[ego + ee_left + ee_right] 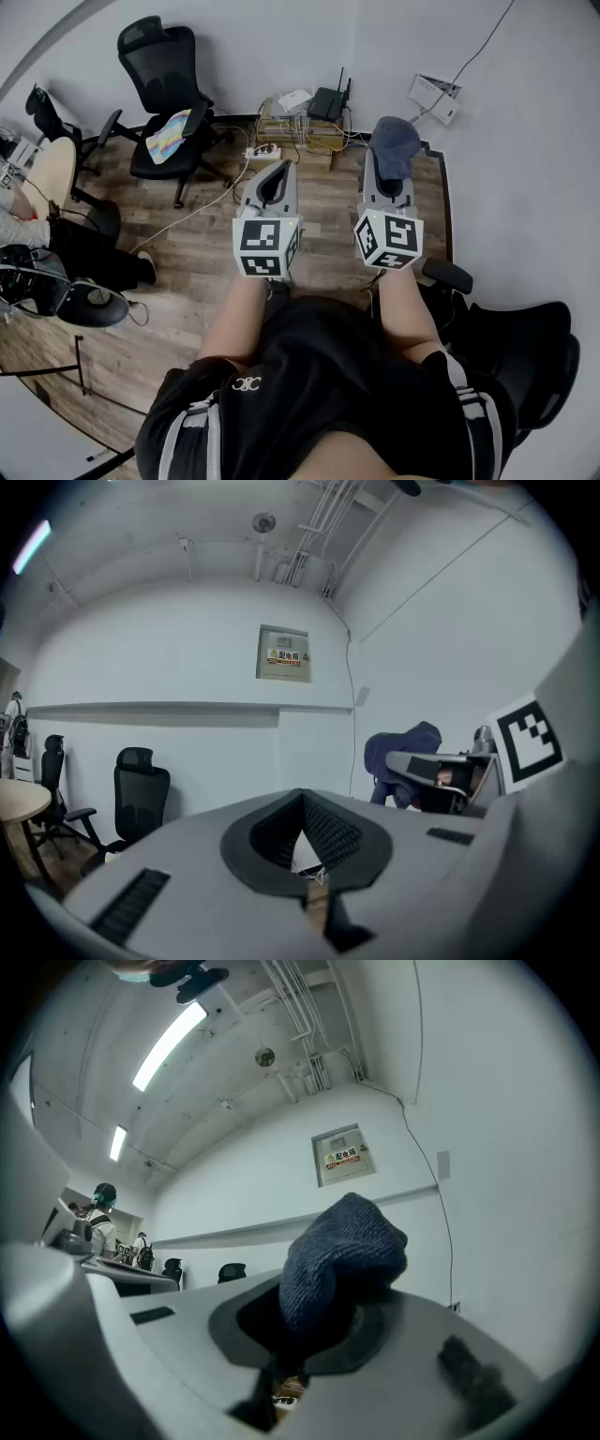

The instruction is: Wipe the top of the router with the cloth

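Observation:
The black router (328,101) with upright antennas stands on a low stack of boxes (300,131) against the far wall, in the head view only. A dark blue knitted cloth (395,143) bulges out of my right gripper (386,167), which is shut on it; the cloth (342,1255) fills that gripper's own view. My left gripper (277,173) is held level beside it, pads together and holding nothing (302,803). Both grippers hover over the wooden floor, well short of the router and pointing toward the wall. The left gripper view shows the cloth (403,752) at its right.
A black office chair (169,84) with a striped colourful cloth (169,134) stands at the left. Cables and a power strip (265,150) lie before the boxes. A white box (434,97) sits by the right wall. A round table (52,173) and a seated person's legs (84,253) are far left.

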### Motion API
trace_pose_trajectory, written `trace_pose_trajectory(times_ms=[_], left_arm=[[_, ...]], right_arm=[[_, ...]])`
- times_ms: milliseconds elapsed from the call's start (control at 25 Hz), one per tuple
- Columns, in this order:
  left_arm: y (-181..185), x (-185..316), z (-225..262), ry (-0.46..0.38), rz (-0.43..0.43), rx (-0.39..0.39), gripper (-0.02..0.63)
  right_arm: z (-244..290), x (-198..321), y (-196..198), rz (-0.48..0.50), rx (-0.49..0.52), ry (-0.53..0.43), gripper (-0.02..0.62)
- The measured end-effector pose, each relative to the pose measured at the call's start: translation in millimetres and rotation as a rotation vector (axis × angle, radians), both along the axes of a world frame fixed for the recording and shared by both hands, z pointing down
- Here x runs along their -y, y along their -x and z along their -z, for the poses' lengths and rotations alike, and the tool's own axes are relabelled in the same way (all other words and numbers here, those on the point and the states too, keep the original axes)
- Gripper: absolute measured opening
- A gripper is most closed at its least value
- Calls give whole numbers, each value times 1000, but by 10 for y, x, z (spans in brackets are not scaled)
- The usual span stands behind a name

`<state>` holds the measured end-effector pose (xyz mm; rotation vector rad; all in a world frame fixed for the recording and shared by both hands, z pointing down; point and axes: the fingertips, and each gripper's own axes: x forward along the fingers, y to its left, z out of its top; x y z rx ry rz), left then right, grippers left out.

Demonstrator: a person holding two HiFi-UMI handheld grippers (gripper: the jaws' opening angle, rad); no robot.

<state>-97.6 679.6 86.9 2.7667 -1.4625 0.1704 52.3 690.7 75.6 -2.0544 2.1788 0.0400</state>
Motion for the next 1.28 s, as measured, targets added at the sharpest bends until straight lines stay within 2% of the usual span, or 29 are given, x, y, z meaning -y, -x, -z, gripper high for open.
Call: trace_pose_trajectory(times_ms=[480, 720, 960, 1280], left_arm=[[96, 146, -83, 19, 18, 17, 11], [151, 341, -135, 39, 11, 17, 11], [164, 708, -148, 45, -16, 13, 11], [333, 1471, -56, 56, -79, -11, 11]], right_arm=[[-46, 125, 104, -3, 7, -8, 48], [-141, 302, 153, -16, 8, 27, 48], [-168, 646, 198, -32, 0, 48, 48], [-45, 1282, 422, -90, -41, 60, 48]])
